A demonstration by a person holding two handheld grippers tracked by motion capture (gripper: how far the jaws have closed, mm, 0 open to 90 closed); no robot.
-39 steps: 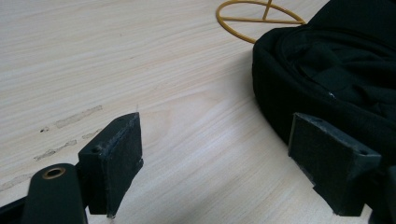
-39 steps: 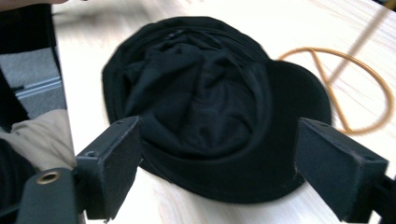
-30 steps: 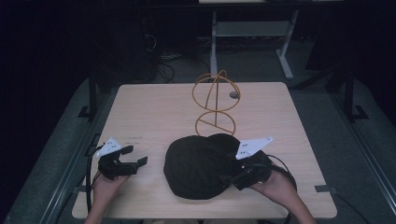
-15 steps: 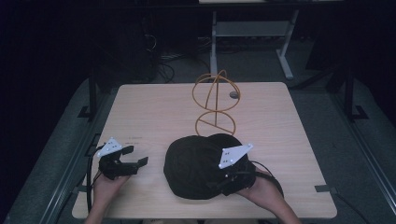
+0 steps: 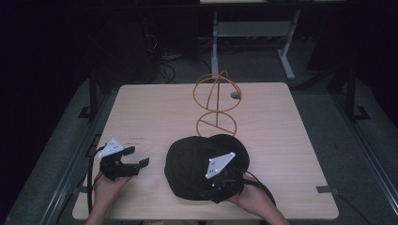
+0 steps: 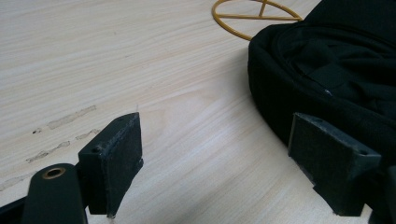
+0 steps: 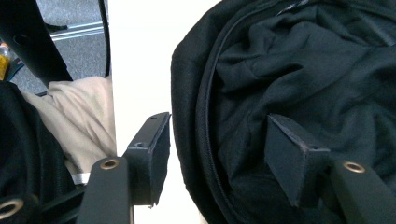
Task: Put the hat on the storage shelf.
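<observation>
Overhead, the high view takes in a pale wood-grain table [image 5: 281,140] with rounded corners, standing in a dim room on grey carpet [image 5: 361,154]; behind it a white metal frame [image 5: 286,56] rises, and dark cables [image 5: 164,56] lie on the floor near it. A black cap [image 5: 197,161] lies upside down on the near half of the table, its hollow facing up, and just behind it stands an orange wire stand [image 5: 216,101] whose ring foot rests on the wood. The right claw [image 5: 220,187] sits over the cap's near rim; its jaws have just been closing, and in the right gripper view they straddle the rim, one finger outside over the bare table and the other inside on the crumpled lining, half apart with the pads not yet pressing the fabric. The left claw [image 5: 133,161] rests low on the table well to the left of the cap, jaws wide with nothing between them. In the left gripper view faint scuff marks [image 6: 65,121] streak the wood, and the cap's side wall bulges close by the right-hand finger.
</observation>
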